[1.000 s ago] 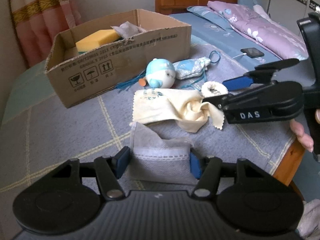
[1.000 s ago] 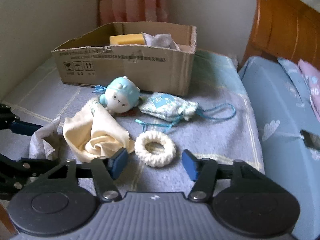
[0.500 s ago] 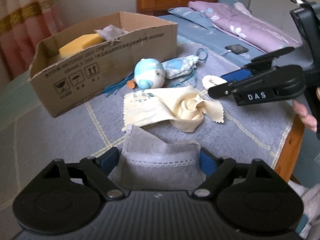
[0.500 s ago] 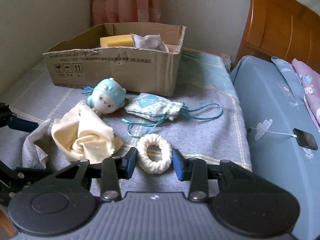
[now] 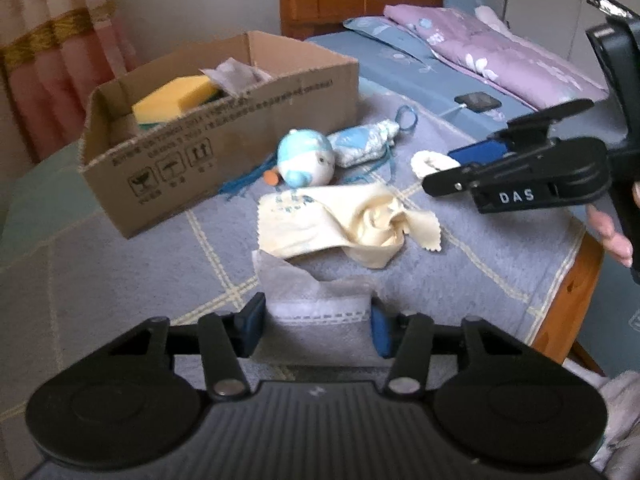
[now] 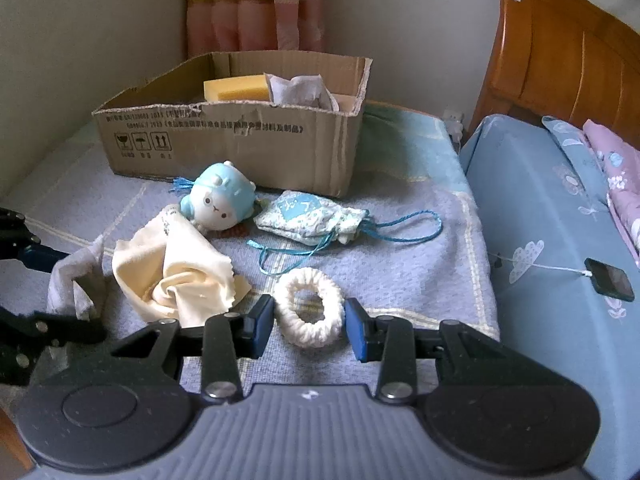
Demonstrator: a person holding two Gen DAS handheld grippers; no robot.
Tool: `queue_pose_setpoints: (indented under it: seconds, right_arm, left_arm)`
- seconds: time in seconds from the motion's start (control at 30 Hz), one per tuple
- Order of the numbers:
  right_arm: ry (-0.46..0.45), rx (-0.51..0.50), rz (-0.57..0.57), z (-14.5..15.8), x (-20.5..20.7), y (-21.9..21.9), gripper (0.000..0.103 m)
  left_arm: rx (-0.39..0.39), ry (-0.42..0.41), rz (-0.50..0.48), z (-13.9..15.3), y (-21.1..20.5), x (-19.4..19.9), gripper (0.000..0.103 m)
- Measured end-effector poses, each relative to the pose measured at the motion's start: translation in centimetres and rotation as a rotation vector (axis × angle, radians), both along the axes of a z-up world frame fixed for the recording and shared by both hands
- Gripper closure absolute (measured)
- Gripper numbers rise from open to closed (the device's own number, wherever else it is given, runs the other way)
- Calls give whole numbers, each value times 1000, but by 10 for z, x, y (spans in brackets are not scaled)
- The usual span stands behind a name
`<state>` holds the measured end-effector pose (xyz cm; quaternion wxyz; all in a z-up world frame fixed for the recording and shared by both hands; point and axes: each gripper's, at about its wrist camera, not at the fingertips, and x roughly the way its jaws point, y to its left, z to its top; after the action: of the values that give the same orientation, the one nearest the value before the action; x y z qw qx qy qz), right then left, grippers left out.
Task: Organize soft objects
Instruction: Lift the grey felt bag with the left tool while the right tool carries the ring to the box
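Bedroom light falls on a table (image 6: 440, 264) spread with a grey-blue checked blanket, a bed beside it. Near the table's front edge lies a grey fabric pouch (image 5: 316, 300), and the left hand-held gripper (image 5: 316, 322) is closing around it — both blue pads sit at the pouch's sides, bunching it. Just beside it, the right hand-held gripper (image 6: 310, 326) is clenched on a white knitted ring (image 6: 310, 306), pads pressing its two sides. Between the two lies a crumpled cream cloth (image 6: 176, 268), touching the pouch. Further in sit a blue-and-white plush toy (image 6: 218, 202) and a blue patterned drawstring bag (image 6: 310, 222), side by side. Behind them, toward the table's far edge, stands an open cardboard box (image 6: 240, 140) holding a yellow sponge (image 6: 236, 89) and a grey cloth (image 6: 300, 90). On the bed — a phone (image 6: 610, 279) on a cable.
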<state>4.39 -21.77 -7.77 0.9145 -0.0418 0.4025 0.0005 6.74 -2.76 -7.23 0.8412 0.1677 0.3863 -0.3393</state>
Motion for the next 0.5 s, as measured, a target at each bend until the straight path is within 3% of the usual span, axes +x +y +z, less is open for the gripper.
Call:
queue_pose_setpoints:
  seconds: [0.5]
  right_arm:
    - [-55, 7, 45, 33, -10, -1, 59]
  left_arm:
    - [-4, -112, 74, 52, -2, 2, 52]
